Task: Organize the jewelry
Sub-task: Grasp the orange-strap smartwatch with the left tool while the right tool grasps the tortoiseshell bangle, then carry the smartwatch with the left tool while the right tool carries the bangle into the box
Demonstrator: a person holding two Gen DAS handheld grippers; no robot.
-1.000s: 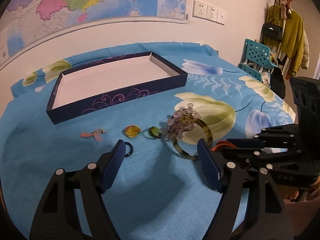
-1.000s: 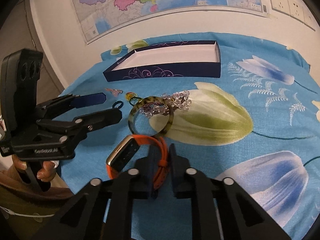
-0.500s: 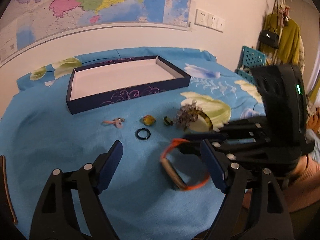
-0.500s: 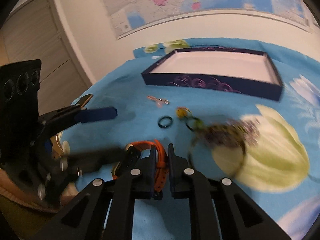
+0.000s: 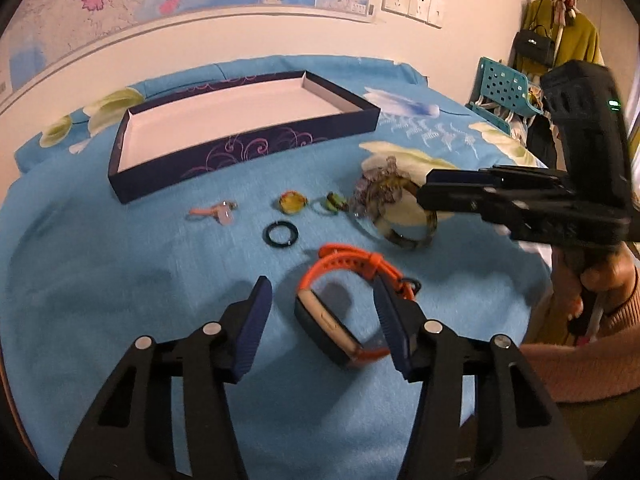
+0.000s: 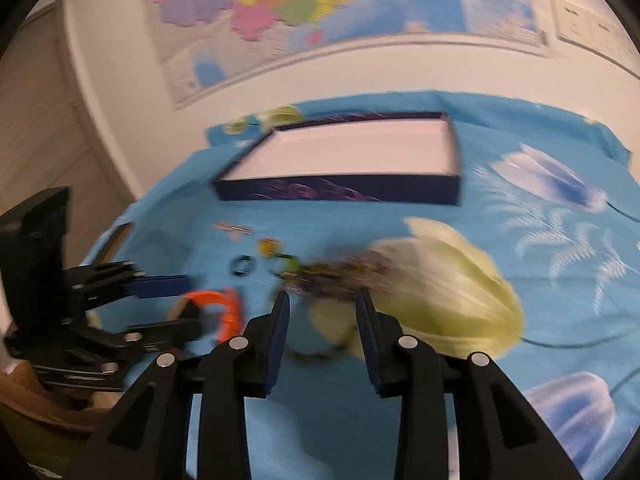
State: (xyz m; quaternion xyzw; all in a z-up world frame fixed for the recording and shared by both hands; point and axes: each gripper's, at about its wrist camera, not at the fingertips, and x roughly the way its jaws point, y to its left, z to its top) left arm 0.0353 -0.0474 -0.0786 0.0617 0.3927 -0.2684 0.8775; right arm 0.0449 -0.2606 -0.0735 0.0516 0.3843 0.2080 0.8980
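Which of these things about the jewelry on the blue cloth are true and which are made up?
1. The dark tray has jewelry in it. False: only its pale bottom shows, with nothing in it.
2. The orange watch sits between the fingers of the left gripper, which are closing. True.
3. The black ring lies on the blue cloth, outside the tray. True.
4. The right gripper is clamped on the orange watch. False: its fingers are opening, and the watch is off to its left.
5. The tortoiseshell bangle lies right of the yellow ring in the left wrist view. True.
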